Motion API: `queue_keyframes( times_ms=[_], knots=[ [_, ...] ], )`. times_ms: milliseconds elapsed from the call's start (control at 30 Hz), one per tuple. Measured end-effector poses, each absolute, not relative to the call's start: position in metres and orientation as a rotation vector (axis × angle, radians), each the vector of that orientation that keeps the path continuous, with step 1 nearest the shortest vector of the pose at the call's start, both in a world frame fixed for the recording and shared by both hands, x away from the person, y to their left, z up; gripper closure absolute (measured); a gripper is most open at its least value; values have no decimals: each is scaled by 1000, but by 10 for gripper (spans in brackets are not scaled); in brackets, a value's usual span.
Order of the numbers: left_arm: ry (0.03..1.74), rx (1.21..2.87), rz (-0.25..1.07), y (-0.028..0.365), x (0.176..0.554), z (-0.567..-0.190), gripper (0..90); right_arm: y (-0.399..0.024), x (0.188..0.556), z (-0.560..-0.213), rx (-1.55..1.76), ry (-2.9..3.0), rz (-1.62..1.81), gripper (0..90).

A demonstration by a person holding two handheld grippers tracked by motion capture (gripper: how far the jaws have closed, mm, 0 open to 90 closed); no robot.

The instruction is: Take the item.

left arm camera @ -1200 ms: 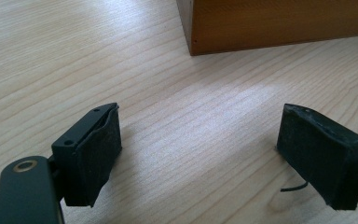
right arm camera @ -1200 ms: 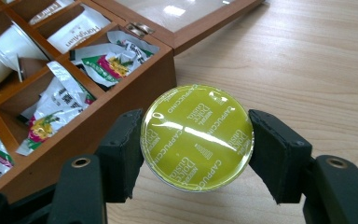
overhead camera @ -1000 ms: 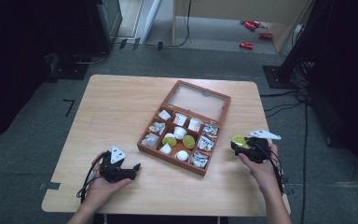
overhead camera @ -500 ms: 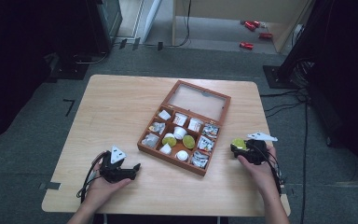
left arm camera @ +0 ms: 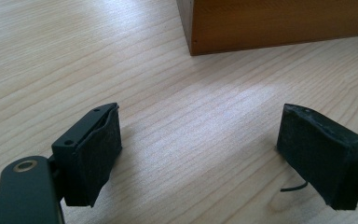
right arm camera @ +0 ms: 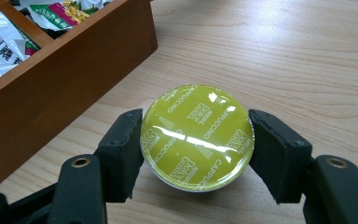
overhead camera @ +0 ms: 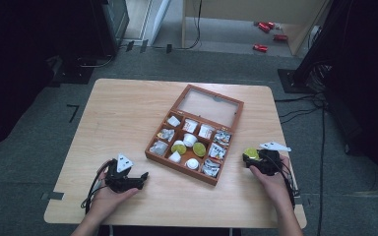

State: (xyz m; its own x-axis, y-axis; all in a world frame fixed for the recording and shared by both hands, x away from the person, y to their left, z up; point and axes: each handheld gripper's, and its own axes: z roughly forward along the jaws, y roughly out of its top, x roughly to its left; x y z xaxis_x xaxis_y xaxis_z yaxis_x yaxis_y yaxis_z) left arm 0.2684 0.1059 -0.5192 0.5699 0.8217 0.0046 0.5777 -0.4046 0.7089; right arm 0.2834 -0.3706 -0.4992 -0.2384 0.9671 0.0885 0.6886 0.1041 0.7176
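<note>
Green capsule [right arm camera: 196,136] clamped in right tool [right arm camera: 196,140], underside hidden.

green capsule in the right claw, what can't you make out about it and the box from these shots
- Capsule body: right gripper view, hidden beneath its own foil lid and the claw's pads.
- Capsule print: high view, too small to read.
- Wooden box: right gripper view, cut off by the left and top edges, so most compartments are out of frame.
- Sachets in the box: high view, print too small to read.
- Box contents: left gripper view, hidden behind its side wall.
</note>
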Motion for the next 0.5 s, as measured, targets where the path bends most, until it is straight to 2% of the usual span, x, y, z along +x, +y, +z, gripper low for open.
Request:
queue_keyframes(
  times_ms=[200, 300, 500],
  knots=[
    [1114, 2131, 469, 106, 268, -519, 146, -372, 283, -500, 1611, 1993, 956, 361],
    [1114, 2131, 469, 106, 268, -519, 146, -373, 284, -501, 1628, 1995, 982, 203],
    [1115, 2130, 469, 106, 268, -519, 146, -372, 284, -494, 1634, 1998, 1027, 19]
  ],
)
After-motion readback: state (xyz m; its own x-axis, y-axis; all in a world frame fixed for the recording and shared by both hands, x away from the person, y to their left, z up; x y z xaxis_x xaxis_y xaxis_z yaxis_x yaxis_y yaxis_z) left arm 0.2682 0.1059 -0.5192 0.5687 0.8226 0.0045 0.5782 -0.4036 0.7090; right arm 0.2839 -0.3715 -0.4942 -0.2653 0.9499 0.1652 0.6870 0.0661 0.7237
